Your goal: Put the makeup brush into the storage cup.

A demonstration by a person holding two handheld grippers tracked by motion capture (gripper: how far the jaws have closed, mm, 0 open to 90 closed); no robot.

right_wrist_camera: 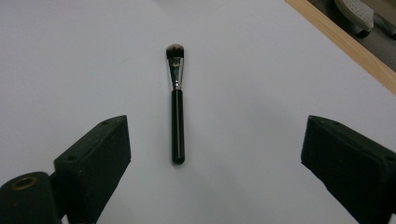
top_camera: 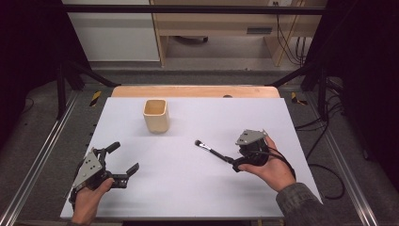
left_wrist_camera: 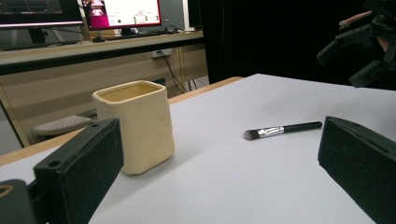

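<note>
Big white table (top_camera: 188, 188), cream cup (top_camera: 156, 115) standing near the far edge. Left gripper (top_camera: 123, 161) wide open, nothing in it. Right gripper (right_wrist_camera: 212, 158) also open, lined up just behind the little makeup brush (right_wrist_camera: 176, 105), lying flat mid-table, not touching.

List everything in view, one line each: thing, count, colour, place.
Square-sided ceramic cup: one, cream, upright at the far middle of the table, empty as far as shows.
Slim makeup brush: one, black handle, silver ferrule, dark bristles, lying flat right of centre, bristles pointing toward the cup.
Table: one, white top with a wooden far edge.
Left gripper: one, black, near left, jaws open, nothing between them.
Right gripper: one, black, just behind the brush handle's end, jaws open, brush not gripped.
</note>
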